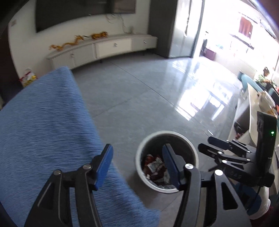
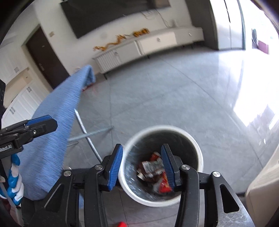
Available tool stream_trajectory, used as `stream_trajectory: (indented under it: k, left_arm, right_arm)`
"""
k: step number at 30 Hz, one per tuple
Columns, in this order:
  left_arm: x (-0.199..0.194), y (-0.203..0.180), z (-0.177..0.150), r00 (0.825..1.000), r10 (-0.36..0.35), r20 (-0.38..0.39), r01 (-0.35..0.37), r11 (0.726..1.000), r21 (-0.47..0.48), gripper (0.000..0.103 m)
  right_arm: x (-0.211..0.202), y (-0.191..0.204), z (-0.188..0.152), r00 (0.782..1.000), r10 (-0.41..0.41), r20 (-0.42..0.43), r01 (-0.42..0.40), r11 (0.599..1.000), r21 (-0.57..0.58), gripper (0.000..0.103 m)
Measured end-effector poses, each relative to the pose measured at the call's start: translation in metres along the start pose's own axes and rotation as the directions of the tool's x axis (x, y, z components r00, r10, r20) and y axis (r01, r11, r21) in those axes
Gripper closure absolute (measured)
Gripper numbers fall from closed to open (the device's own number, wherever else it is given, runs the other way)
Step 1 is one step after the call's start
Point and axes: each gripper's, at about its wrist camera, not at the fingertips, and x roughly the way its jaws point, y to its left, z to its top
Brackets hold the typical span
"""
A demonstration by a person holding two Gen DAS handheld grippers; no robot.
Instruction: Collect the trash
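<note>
A white round trash bin (image 1: 174, 133) stands on the grey tiled floor, with red and silver wrappers (image 1: 154, 165) inside. It also shows in the right wrist view (image 2: 200, 157), with the wrappers (image 2: 155, 167) at its bottom. My left gripper (image 1: 137, 162) is open and empty, above the bin's left side and next to a blue cloth-covered board (image 1: 43, 131). My right gripper (image 2: 142, 161) is open and empty, held over the bin's opening. The right gripper also shows in the left wrist view (image 1: 218, 145).
The blue board (image 2: 57, 122) stands on metal legs (image 2: 87, 134) left of the bin. A white TV cabinet (image 1: 108, 48) runs along the far wall under a dark screen (image 1: 83, 12). A pale counter (image 1: 252, 111) is at right. A small red object (image 2: 121, 224) lies at the bottom edge.
</note>
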Motion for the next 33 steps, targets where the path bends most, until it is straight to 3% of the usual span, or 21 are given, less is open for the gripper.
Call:
stream_trajectory:
  k: [6, 8, 11, 15, 17, 26, 33]
  left_arm:
    - [-0.065, 0.064, -0.014, 0.979, 0.17, 0.111, -0.157, 0.981, -0.11, 0.038]
    - [-0.09, 0.087, -0.022, 0.962, 0.233, 0.144, -0.212, 0.966, -0.15, 0.036]
    - [-0.13, 0.119, -0.038, 0.917, 0.352, 0.188, -0.312, 0.926, -0.212, 0.032]
    - [-0.179, 0.153, -0.056, 0.857, 0.461, 0.23, -0.394, 0.874, -0.285, 0.027]
    - [-0.206, 0.167, -0.065, 0.818, 0.517, 0.253, -0.434, 0.843, -0.319, 0.025]
    - [-0.295, 0.19, -0.109, 0.675, 0.677, 0.293, -0.534, 0.723, -0.439, 0.016]
    - [-0.322, 0.184, -0.129, 0.607, 0.748, 0.27, -0.572, 0.646, -0.506, 0.015]
  right_arm:
    - [-0.015, 0.077, 0.022, 0.995, 0.081, 0.063, -0.072, 0.989, -0.128, 0.048]
    - [-0.019, 0.107, 0.027, 0.991, 0.113, 0.078, -0.098, 0.98, -0.176, 0.038]
    - [-0.027, 0.152, 0.03, 0.982, 0.16, 0.099, -0.133, 0.962, -0.238, 0.028]
    - [-0.038, 0.212, 0.031, 0.969, 0.212, 0.126, -0.16, 0.93, -0.33, 0.019]
    - [-0.044, 0.236, 0.032, 0.962, 0.235, 0.138, -0.171, 0.915, -0.365, 0.014]
    - [-0.073, 0.323, 0.042, 0.926, 0.332, 0.181, -0.216, 0.857, -0.468, 0.007]
    - [-0.092, 0.352, 0.008, 0.91, 0.359, 0.208, -0.213, 0.835, -0.507, 0.004]
